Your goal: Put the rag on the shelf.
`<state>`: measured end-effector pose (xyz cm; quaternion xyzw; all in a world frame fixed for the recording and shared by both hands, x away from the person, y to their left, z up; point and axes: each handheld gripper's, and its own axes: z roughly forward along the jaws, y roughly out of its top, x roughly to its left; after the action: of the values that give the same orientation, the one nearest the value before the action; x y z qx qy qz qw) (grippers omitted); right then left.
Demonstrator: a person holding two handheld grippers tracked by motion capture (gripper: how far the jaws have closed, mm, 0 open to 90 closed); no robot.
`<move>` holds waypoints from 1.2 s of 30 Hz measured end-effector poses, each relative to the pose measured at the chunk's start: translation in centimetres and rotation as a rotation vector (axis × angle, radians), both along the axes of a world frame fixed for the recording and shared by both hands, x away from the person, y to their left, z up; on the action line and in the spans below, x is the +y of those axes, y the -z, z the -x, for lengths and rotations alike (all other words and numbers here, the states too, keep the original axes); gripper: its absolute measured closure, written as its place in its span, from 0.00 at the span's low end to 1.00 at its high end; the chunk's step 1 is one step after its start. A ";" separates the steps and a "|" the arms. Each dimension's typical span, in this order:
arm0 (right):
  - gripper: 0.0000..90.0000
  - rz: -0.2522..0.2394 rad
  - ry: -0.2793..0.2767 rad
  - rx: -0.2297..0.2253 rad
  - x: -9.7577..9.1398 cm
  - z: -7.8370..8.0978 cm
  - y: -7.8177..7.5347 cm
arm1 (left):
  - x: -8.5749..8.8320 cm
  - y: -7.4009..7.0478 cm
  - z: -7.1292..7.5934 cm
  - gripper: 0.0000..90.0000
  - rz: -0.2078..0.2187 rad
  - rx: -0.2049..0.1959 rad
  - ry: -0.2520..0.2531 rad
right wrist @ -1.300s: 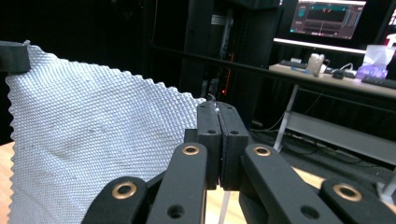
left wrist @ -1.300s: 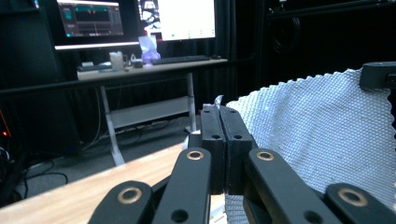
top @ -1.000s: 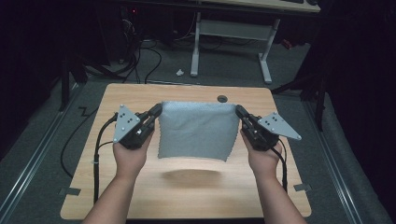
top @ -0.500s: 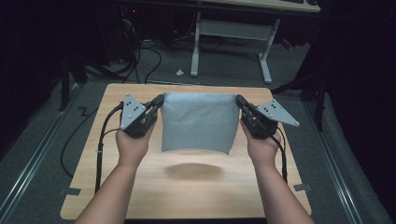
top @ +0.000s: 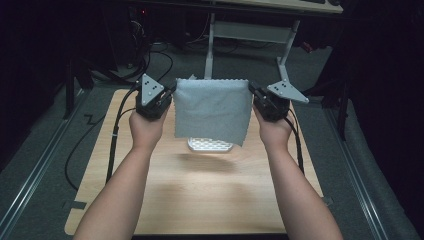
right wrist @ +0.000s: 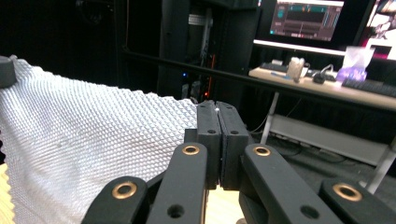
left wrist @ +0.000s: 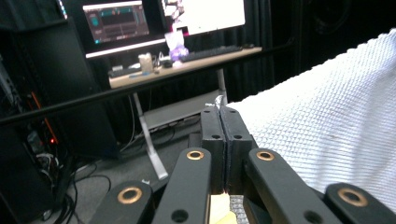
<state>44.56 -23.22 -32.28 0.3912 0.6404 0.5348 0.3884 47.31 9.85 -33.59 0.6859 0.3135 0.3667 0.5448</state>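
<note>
We hold the grey cloth (top: 212, 110) stretched above the tabletop (top: 200, 195), left gripper (top: 167, 97) and right gripper (top: 256, 97) fingers pinching its top corners; soft, light fabric, best gripped at corners

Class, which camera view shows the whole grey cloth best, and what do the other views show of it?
The high view: the cloth hangs full-width between the left gripper and right gripper, above the table. Each gripper view shows just its pinched corner and nearby weave.

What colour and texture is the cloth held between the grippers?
The cloth is white with a waffle weave, clearest in the right gripper view.
</note>
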 end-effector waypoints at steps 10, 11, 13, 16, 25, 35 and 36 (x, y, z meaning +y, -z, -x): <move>1.00 0.057 0.023 0.123 -0.1 -4.0 2.6 | -1.0 3.8 -3.3 0.99 -0.096 0.134 -0.008; 1.00 0.068 0.025 0.137 -0.1 -4.2 3.1 | -1.1 4.5 -3.5 0.99 -0.104 0.155 -0.007; 1.00 0.086 0.019 0.163 -0.1 -4.6 4.1 | -1.0 5.8 -3.6 0.99 -0.103 0.192 0.003; 1.00 0.099 0.012 0.209 -0.1 -4.9 5.6 | -1.1 7.7 -3.5 0.99 -0.106 0.237 0.018; 1.00 0.093 -0.008 0.281 -0.8 -4.3 9.6 | -1.0 10.4 -2.5 0.99 -0.097 0.310 0.065; 1.00 0.057 -0.036 0.322 -0.7 -3.6 11.5 | -1.1 12.4 -1.3 0.99 -0.069 0.336 0.081; 1.00 0.058 -0.038 0.321 -0.5 -3.5 11.7 | -1.1 12.5 -1.3 0.99 -0.071 0.341 0.083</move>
<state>48.08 -23.76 -43.95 0.4478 0.7168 0.4540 0.2820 48.58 8.72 -46.09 0.7693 0.3597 0.2327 0.4740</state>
